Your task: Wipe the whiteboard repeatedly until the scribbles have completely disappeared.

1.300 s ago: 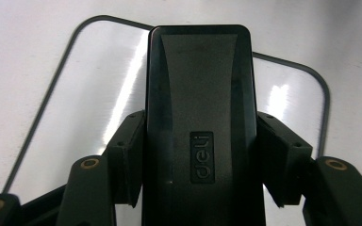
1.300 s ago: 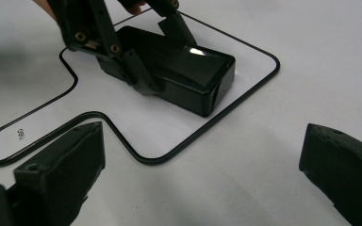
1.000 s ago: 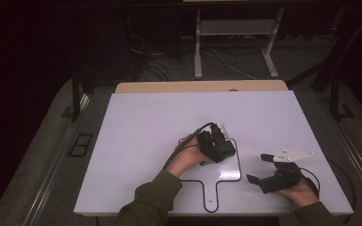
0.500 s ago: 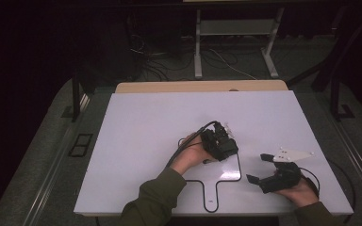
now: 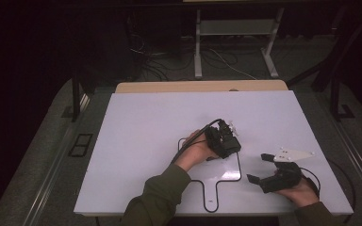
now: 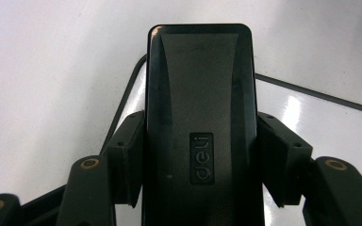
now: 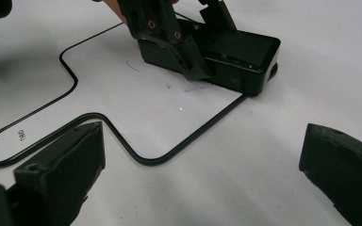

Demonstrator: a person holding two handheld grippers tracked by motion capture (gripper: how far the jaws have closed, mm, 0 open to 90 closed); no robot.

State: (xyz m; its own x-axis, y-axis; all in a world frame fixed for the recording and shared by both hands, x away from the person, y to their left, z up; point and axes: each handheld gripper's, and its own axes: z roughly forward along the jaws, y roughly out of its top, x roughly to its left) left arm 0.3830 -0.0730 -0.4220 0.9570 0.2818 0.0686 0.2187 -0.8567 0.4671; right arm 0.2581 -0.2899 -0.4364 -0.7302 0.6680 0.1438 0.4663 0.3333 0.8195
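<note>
The black deli stapler (image 6: 199,117) sits on the white tabletop (image 5: 136,132), pinched across its long sides by my left tool (image 5: 226,141). I judge it rigid, smooth, fairly weighty; mid-body grip suits. Right tool (image 5: 268,170) rests spread nearby.

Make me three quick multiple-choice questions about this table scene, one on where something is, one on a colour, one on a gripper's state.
1. Where does the black box sit?
A. at a corner of the black outline
B. on the floor
C. on the wooden strip

2. What colour is the table top?
A. red
B. white
C. green

3. How are the right gripper jaws?
A. shut on the box
B. shut on a cable
C. open, nothing between them

Answers: 1 A, the box lies over the line's corner; 2 B, it looks plain white; 3 C, bare table shows between them.
</note>
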